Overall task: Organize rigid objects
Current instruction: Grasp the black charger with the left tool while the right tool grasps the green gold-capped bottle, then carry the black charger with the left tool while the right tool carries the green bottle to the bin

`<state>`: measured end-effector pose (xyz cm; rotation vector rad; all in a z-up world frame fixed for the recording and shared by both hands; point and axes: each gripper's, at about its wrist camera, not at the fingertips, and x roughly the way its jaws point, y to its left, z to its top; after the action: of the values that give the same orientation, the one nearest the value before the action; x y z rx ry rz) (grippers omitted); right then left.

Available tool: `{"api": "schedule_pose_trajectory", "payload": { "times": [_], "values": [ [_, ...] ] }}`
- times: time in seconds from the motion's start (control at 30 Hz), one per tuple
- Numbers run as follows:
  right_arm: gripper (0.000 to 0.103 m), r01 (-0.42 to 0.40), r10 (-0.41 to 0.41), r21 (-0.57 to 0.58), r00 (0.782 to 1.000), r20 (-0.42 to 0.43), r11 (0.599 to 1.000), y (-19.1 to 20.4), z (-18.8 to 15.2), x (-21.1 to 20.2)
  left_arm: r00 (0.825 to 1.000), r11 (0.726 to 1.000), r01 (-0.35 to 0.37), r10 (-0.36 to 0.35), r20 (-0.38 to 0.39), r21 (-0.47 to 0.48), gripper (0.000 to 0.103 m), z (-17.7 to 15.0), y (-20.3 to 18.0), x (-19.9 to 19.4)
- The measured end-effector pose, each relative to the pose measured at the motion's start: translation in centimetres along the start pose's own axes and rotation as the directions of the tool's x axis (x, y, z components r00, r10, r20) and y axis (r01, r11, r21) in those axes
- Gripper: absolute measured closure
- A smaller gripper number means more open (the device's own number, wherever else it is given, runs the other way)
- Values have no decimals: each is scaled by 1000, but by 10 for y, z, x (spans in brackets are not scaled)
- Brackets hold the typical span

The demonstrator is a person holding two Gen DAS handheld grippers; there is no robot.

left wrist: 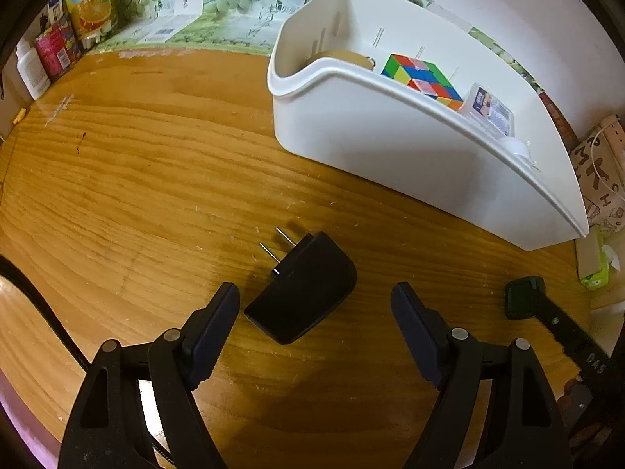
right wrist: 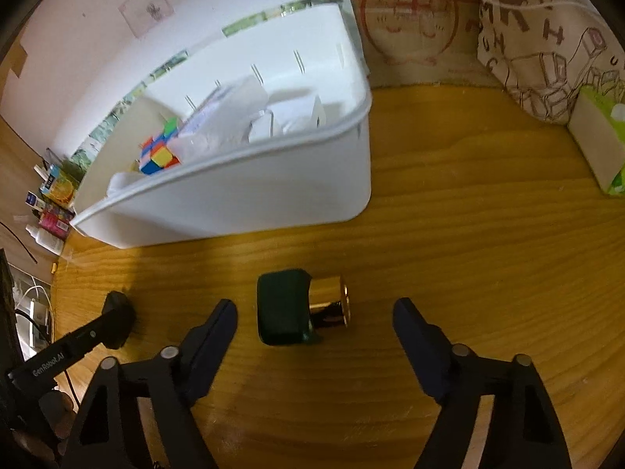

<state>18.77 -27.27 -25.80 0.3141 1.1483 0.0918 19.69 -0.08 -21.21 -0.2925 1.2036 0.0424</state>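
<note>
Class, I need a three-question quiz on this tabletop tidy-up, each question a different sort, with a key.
1. True or false: the puzzle cube lies inside the white bin.
2. What lies between the left claw's fingers? A) black plug adapter B) tissue pack C) bottle
3. Fill in: the green object by the right claw has a ____ coloured cap.

Key: 1 true; 2 A; 3 gold.
</note>
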Motion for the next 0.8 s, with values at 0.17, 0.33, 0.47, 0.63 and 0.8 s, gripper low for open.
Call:
{"api": "schedule_pose_trajectory", "payload": {
  "times": [0.17, 0.33, 0.47, 0.63, 0.8],
  "values": [
    [36, 9, -9, -15, 1000, -23, 1000, 6, -2, 7, 1000, 1000, 14, -14, -5, -15, 21, 3, 5, 4],
    [48, 33, -34, -46, 999, -26, 998, 12, -2, 8, 1000, 1000, 28, -28, -13, -14, 30, 4, 6, 6],
    [56, 48, -50, -66, 998, -28, 997, 13, 0, 8, 1000, 1000, 24, -24, -15, 5, 46, 4, 5, 6],
    [56, 54, -57, -73, 998, -36, 996, 17, 0, 9, 999, 999, 52, -52, -12, -3, 59, 2, 6, 5],
    [56, 47, -52, -91, 997, -58, 995, 20, -1, 7, 998, 998, 63, -63, 2, -14, 59, 1, 7, 5]
  ]
}}
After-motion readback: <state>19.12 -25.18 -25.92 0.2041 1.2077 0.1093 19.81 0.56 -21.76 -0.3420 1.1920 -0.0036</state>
